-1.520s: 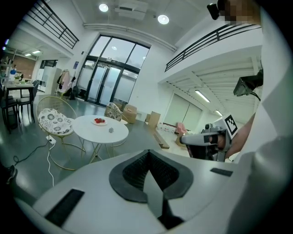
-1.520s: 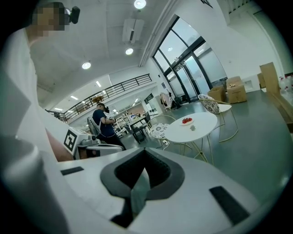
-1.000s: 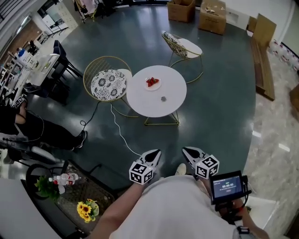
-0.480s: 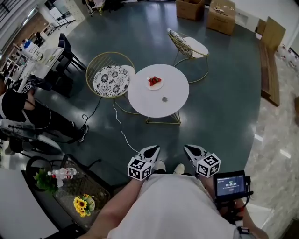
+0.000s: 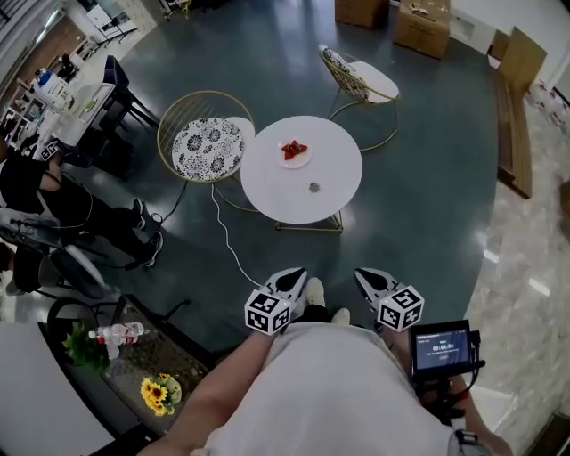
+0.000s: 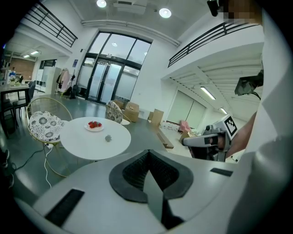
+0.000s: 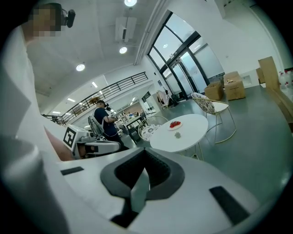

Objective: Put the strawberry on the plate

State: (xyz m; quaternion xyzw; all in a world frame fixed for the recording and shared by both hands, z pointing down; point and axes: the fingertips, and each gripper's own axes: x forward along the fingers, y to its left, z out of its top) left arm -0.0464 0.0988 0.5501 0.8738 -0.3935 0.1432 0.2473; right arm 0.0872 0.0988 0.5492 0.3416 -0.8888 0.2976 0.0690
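A round white table is being flanked by two wire chairs, one with a patterned cushion just beside its left edge and another near its far side, and a small grey object is being borne on its top. A white cable is being trailed across the dark floor, cardboard boxes are being kept at the far end, and sunflowers and a bottle are being displayed at the lower left.

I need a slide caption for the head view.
Left hand-held gripper and right hand-held gripper, shut, away from the table; strawberries on the plate.
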